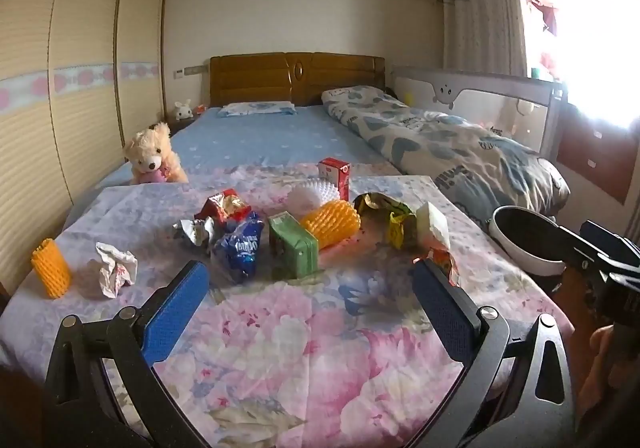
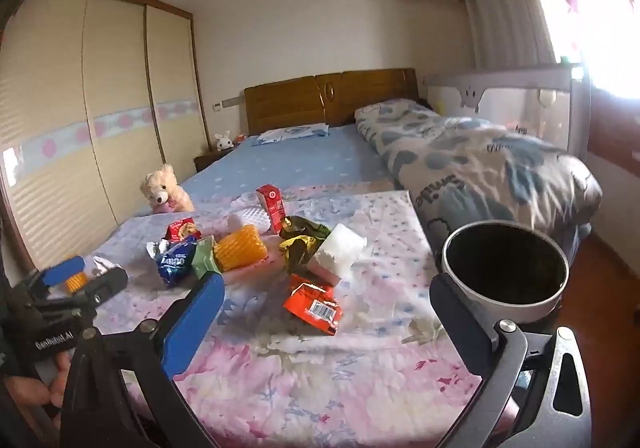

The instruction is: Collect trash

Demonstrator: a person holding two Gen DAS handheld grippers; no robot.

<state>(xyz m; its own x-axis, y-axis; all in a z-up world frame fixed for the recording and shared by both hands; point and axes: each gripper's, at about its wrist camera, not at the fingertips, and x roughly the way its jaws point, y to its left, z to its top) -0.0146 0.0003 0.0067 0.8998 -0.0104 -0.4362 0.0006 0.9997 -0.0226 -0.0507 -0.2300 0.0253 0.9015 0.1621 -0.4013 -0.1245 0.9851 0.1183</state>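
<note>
We hold our left gripper (image 1: 310, 300) and right gripper (image 2: 328, 318) low over a soft floral sheet (image 1: 304, 348) spread across the foot of a bed; both stand wide apart with nothing between their ridged blue pads.

The trash lies in a loose cluster mid-sheet. A crinkled blue foil wrapper (image 1: 239, 248) sits just beside a green carton (image 1: 294, 246), which lies on its side with its long axis running away from us. A yellow foam net sleeve (image 1: 332, 223) lies beside it, long axis crosswise. A second yellow sleeve (image 1: 51, 274) stands upright near the sheet's left edge, beside a crumpled white paper (image 1: 114, 268). A small red carton (image 1: 335, 175) stands upright at the back. A flat red wrapper (image 2: 313, 306) lies nearest the right gripper, with bare sheet in front of it.

A round white bin (image 2: 506, 272), dark inside, sits off the sheet's right edge, mouth up.
</note>
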